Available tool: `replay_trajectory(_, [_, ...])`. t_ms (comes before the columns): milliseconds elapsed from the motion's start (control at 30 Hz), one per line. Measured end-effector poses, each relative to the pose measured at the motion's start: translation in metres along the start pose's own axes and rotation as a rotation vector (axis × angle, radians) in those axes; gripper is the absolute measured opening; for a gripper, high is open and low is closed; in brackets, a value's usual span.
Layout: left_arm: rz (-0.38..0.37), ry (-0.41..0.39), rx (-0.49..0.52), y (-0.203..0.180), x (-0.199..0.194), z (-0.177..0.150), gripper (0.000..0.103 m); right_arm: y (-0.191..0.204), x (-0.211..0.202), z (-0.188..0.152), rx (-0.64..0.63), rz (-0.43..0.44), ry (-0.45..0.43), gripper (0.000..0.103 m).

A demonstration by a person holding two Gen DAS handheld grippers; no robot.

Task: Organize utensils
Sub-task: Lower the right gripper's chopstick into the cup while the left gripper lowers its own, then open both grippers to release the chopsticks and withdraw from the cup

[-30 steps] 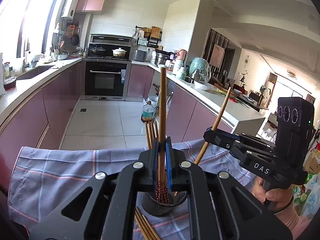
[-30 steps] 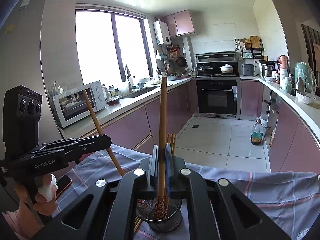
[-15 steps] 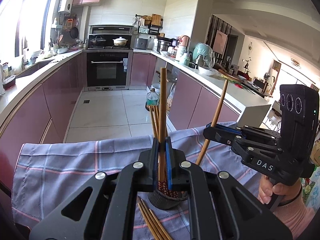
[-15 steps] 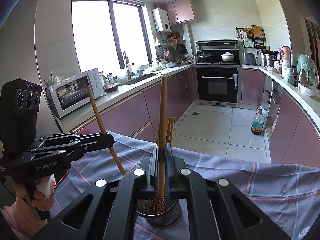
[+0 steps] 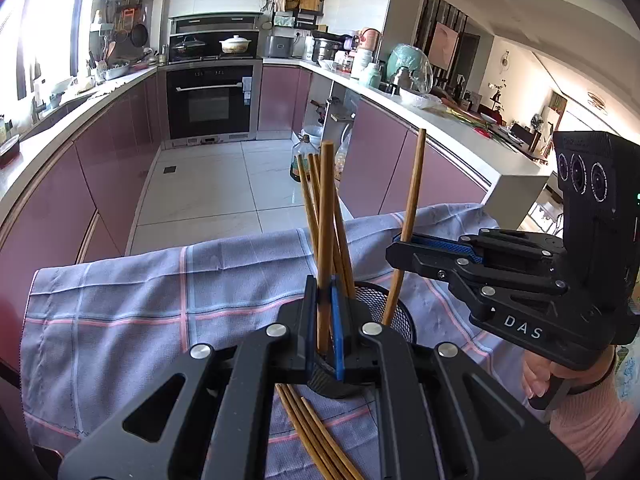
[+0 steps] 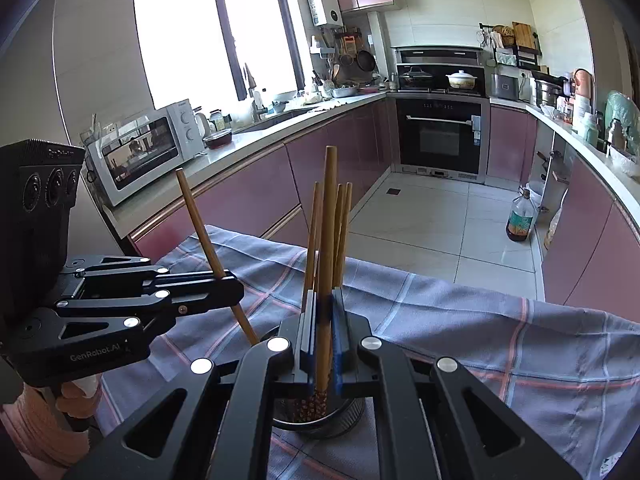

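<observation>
A black mesh holder stands on the checked cloth, with several wooden chopsticks upright in it. My left gripper is shut on one chopstick, held upright just over the holder; its lower end is hidden behind the jaws. From the right, my right gripper is shut on another chopstick whose lower end dips inside the rim. In the right wrist view, that gripper clamps its chopstick, the patterned tip inside the holder. The left gripper holds its stick aslant.
Several loose chopsticks lie on the blue-and-pink checked cloth in front of the holder. The cloth's far edge drops to a tiled floor. Pink cabinets line both sides; an oil bottle stands on the floor.
Both grippers have sunk and tilted downward, carrying their chopsticks closer to the mesh holder. Both stay shut on their sticks.
</observation>
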State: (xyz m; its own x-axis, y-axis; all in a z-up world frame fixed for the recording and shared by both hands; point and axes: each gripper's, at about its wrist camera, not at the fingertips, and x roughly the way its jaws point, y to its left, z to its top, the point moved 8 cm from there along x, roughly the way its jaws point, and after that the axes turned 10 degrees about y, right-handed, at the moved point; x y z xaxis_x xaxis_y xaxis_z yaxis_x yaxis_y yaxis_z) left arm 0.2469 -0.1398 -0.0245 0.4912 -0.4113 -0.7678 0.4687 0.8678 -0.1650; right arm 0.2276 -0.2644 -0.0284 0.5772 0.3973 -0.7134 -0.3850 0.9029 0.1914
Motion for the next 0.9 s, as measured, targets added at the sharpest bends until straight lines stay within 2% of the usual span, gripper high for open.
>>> replay_trajectory(267, [0.005, 0.006, -0.014, 0.005, 0.015, 0.003, 0.010, -0.009, 0.012, -0.001, 0.038, -0.010, 0.017, 0.008])
replay_trajectory(333, [0.014, 0.000, -0.027, 0.007, 0.016, 0.004, 0.022, -0.011, 0.012, -0.002, 0.049, -0.011, 0.013, 0.008])
replay_trajectory(467, [0.033, -0.023, -0.052, 0.012, 0.012, 0.002, 0.025, -0.014, 0.008, -0.003, 0.067, -0.008, -0.001, 0.011])
replay_trajectory(533, [0.038, -0.040, -0.064, 0.015, 0.008, 0.000, 0.030, -0.015, 0.006, -0.003, 0.067, -0.006, -0.008, 0.012])
replay_trajectory(633, [0.054, -0.063, -0.081, 0.019, 0.002, -0.005, 0.035, -0.013, 0.003, -0.004, 0.060, -0.007, -0.023, 0.020])
replay_trajectory(900, [0.107, -0.120, -0.097, 0.029, -0.017, -0.023, 0.048, -0.003, -0.006, -0.014, 0.038, -0.007, -0.051, 0.026])
